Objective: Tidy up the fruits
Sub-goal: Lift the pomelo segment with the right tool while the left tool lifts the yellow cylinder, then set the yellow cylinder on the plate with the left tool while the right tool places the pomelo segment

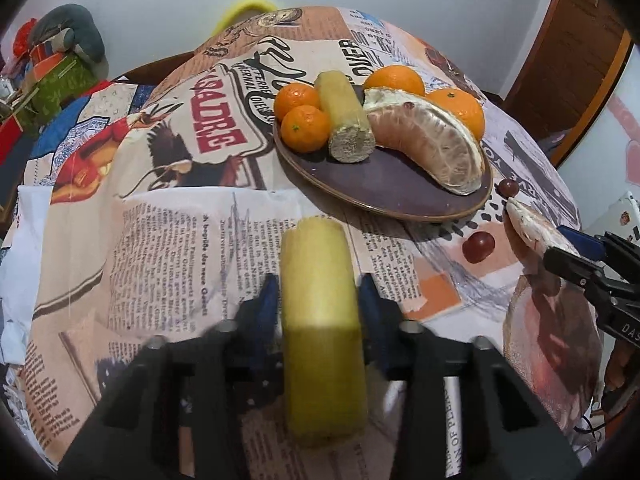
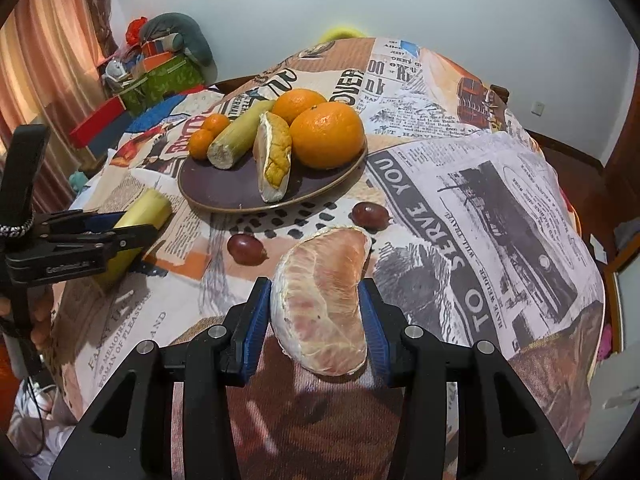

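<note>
A dark purple plate [image 1: 400, 188] [image 2: 224, 188] on the newspaper-print cloth holds several oranges [image 1: 304, 128] [image 2: 326, 134], a sugarcane piece [image 1: 346, 116] [image 2: 238, 136] and a pomelo wedge [image 1: 432, 140] [image 2: 274, 156]. My left gripper [image 1: 320, 304] [image 2: 132, 232] is shut on a second yellow sugarcane piece [image 1: 320, 308] [image 2: 144, 212], in front of the plate. My right gripper [image 2: 320, 312] [image 1: 560, 248] is shut on a peeled pomelo segment [image 2: 324, 300] [image 1: 528, 224], right of the plate. Two red grapes [image 2: 245, 249] [image 2: 370, 215] lie on the cloth between plate and right gripper.
Boxes and a grey cushion [image 2: 176, 40] are piled at the far left beside a curtain [image 2: 52, 60]. A yellow chair back [image 1: 248, 10] rises behind the table. The table edge curves down to the right near a wooden door frame [image 1: 572, 60].
</note>
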A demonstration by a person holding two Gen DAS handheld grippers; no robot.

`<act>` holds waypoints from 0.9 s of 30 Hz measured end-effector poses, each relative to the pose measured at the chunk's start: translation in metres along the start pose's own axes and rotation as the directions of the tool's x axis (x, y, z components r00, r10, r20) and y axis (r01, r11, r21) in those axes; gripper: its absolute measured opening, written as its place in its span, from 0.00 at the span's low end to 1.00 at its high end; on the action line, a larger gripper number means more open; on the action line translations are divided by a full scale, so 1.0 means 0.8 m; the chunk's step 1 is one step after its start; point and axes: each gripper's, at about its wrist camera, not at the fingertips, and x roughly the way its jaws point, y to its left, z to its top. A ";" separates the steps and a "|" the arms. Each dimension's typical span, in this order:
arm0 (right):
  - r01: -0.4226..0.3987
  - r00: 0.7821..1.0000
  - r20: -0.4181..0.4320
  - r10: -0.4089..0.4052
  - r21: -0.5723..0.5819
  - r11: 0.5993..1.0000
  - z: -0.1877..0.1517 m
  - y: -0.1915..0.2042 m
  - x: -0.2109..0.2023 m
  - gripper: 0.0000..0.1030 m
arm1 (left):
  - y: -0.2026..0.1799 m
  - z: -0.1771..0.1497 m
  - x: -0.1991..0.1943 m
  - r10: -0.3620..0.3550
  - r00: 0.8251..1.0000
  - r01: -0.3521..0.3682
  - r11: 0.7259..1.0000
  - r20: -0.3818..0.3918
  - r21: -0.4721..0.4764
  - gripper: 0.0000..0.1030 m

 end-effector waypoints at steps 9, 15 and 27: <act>-0.002 0.999 0.042 0.002 -0.001 1.000 0.015 0.001 -0.012 0.39 | -0.007 -0.007 -0.033 0.000 0.998 0.000 1.000 0.055 0.010 0.36; -0.023 0.996 0.085 0.023 -0.011 1.000 0.033 0.005 -0.027 0.17 | -0.019 0.003 -0.078 -0.033 0.989 0.028 0.999 0.145 0.035 0.36; -0.012 1.000 -0.003 0.013 0.042 0.999 0.011 -0.007 -0.003 0.52 | -0.037 0.025 -0.107 -0.086 0.968 0.079 0.996 0.234 0.038 0.34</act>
